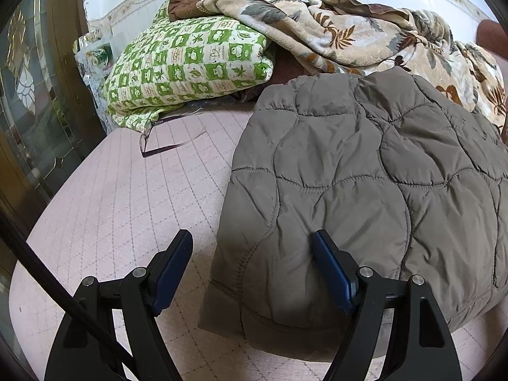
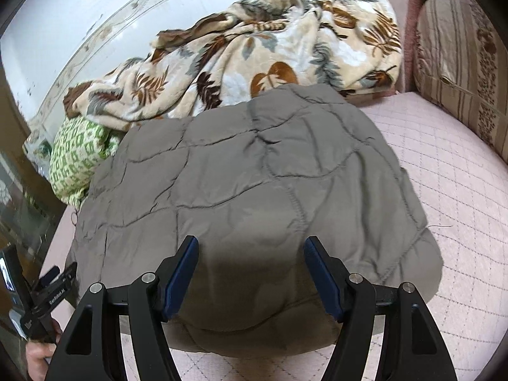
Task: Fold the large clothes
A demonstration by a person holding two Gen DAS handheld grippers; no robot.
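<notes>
A grey-brown quilted jacket [image 1: 365, 174] lies folded in a thick stack on the pink quilted bed [image 1: 133, 197]. My left gripper [image 1: 252, 241] is open over the jacket's near left corner, its right finger above the fabric and its left finger over the bed. In the right wrist view the same jacket [image 2: 254, 171] fills the middle. My right gripper [image 2: 250, 246] is open just above the jacket's near edge, holding nothing. The left gripper [image 2: 54, 282] shows at the far left of that view, beside the jacket.
A green-and-white checked pillow [image 1: 187, 63] and a crumpled leaf-print blanket [image 1: 333, 31] lie behind the jacket by the wall. A brown striped cushion [image 2: 463, 73] stands at the right. A glass-panelled wooden door [image 1: 35, 111] is on the left. Bare pink bed [image 2: 451, 190] lies right of the jacket.
</notes>
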